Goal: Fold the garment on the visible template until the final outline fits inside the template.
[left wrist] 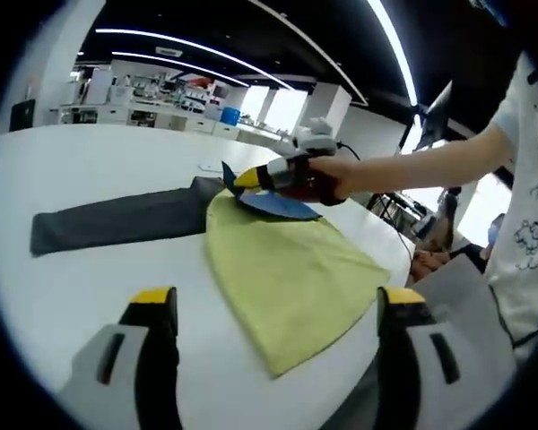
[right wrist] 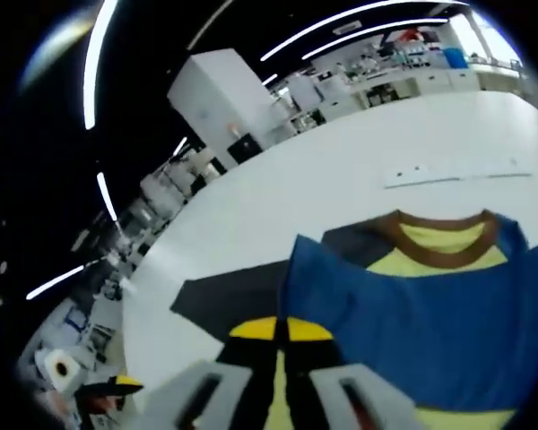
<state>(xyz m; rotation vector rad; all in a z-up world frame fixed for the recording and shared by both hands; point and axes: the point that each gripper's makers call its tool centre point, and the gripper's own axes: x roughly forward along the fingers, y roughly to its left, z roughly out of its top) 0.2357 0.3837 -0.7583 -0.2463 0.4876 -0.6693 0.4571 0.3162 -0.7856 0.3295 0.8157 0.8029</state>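
Note:
A yellow-green garment (left wrist: 291, 273) with a blue part (left wrist: 278, 204) lies on the white table, its back end over a dark grey template (left wrist: 117, 219) that stretches to the left. My left gripper (left wrist: 278, 309) stands open just above the table in front of the garment, holding nothing. A hand holds my right gripper (left wrist: 248, 179) at the garment's far end, shut on the blue fabric's edge. In the right gripper view that gripper (right wrist: 278, 330) has its yellow tips pressed together on the blue cloth (right wrist: 412, 322), beside the brown collar (right wrist: 439, 246) and the grey template (right wrist: 224, 300).
The round white table (left wrist: 90, 161) ends close to the garment's right side. A person's arm (left wrist: 430, 166) and body stand at the right. A thin white strip (right wrist: 457, 170) lies beyond the collar. Shelves and counters (left wrist: 161, 107) line the far room.

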